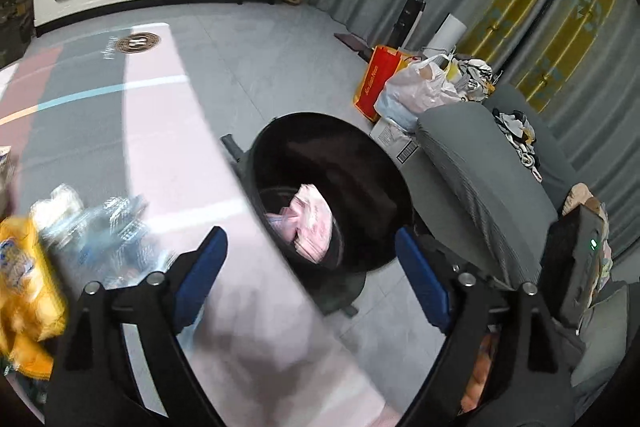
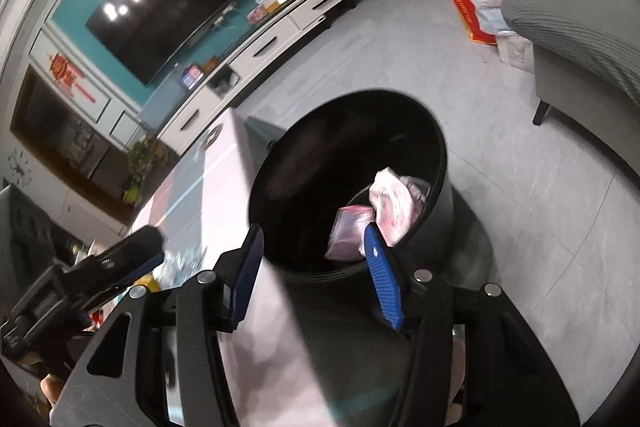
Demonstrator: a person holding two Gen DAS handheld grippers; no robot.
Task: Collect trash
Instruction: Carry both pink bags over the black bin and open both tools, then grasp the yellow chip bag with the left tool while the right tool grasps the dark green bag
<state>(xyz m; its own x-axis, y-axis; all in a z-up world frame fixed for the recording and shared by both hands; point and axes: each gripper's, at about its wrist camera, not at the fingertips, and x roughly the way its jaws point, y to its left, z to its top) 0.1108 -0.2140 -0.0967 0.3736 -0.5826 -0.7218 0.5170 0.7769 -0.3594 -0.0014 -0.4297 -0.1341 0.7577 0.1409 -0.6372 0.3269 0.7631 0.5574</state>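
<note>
Both tools hung over the black bin [image 1: 332, 187], the left tool [image 1: 312, 279] spread wide and empty, the right tool [image 2: 316, 275] parted with nothing between. Pink wrappers [image 2: 384, 211] lay inside. The bench [image 1: 180, 131] edge sat close; a careless swing might knock the bin.

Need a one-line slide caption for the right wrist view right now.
Right gripper open above the black trash bin, pink wrappers inside it, beside the table.

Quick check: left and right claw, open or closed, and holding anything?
Left claw: open, holding nothing.
Right claw: open, holding nothing.
</note>
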